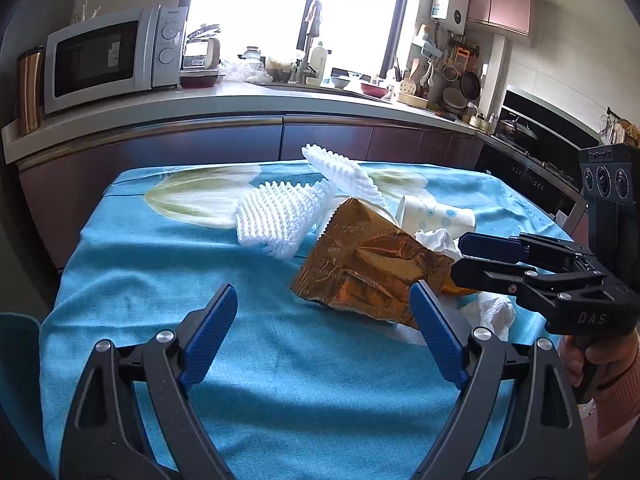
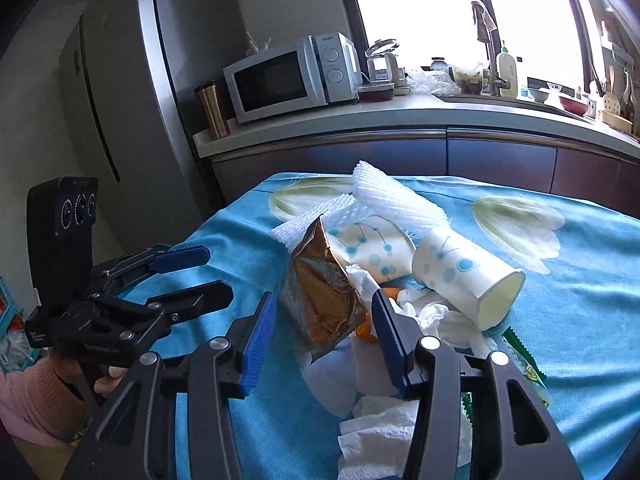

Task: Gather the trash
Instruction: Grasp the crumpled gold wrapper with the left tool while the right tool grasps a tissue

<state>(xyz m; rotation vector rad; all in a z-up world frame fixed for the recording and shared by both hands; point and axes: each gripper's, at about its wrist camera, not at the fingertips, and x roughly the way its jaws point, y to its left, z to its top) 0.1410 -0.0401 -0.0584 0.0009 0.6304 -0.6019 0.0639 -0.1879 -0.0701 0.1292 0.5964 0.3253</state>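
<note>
A heap of trash lies on the table's blue cloth point(image 1: 160, 280): a crumpled gold foil bag point(image 1: 360, 268) point(image 2: 320, 300), white foam fruit nets point(image 1: 276, 216) point(image 2: 400, 196), two dotted paper cups point(image 2: 464, 276) on their sides, crumpled tissues point(image 2: 400, 420) and a bit of orange peel point(image 2: 366, 332). My right gripper point(image 2: 324, 320) point(image 1: 460, 256) has its jaws half apart on either side of the foil bag's near end; I see no pad pressing on it. To the left of the heap, my left gripper point(image 1: 324, 320) point(image 2: 218, 274) stands wide open over bare cloth.
A green wrapper point(image 2: 528, 364) lies at the heap's right edge. Behind the table runs a counter point(image 1: 240, 100) with a microwave point(image 1: 112, 56), a metal tumbler and a sink. A tall fridge point(image 2: 132, 80) stands at the left. A hand in a pink sleeve holds each gripper.
</note>
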